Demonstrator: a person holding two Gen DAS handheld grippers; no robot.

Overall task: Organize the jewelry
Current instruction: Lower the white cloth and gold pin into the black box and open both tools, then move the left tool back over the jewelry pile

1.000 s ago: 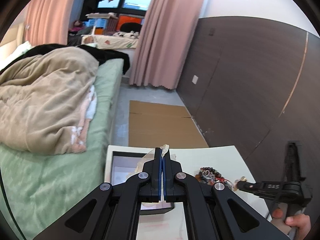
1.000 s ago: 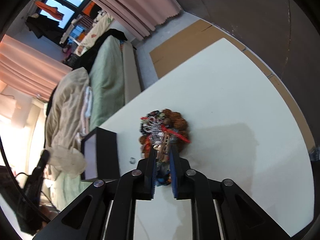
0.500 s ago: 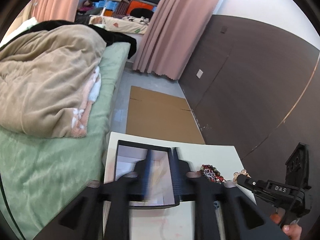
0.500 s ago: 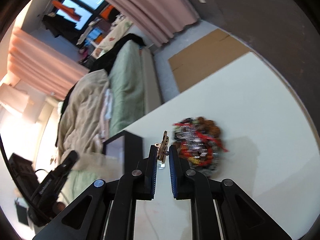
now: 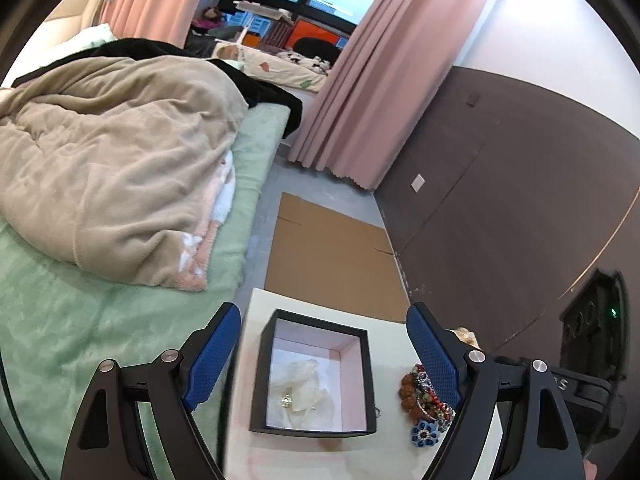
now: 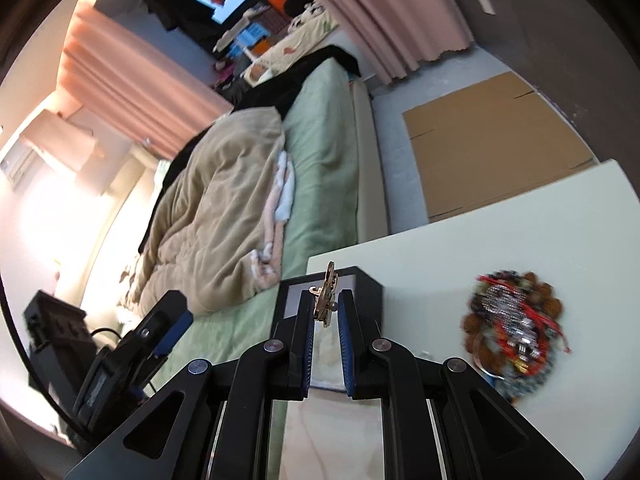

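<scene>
A black jewelry box (image 5: 372, 368) with a pink lining stands open on the white table (image 5: 280, 452). Crumpled tissue (image 5: 304, 392) and a small trinket (image 5: 286, 400) lie inside it. My left gripper (image 5: 324, 344) is open wide and empty above the box. A pile of bead bracelets (image 5: 424, 400) lies right of the box, also seen in the right wrist view (image 6: 516, 320). My right gripper (image 6: 325, 308) is shut on a small gold piece of jewelry (image 6: 326, 296) and holds it over the box (image 6: 368, 284).
A bed (image 5: 100, 280) with a beige blanket (image 5: 112, 184) runs along the table's left side. Flat cardboard (image 5: 332, 252) lies on the floor beyond the table. A dark wall panel (image 5: 500, 200) is to the right. The left gripper shows in the right wrist view (image 6: 160, 328).
My left gripper has opened and let the tissue drop into the box. My right gripper has lifted the gold piece off the pile and carried it left over the box.
</scene>
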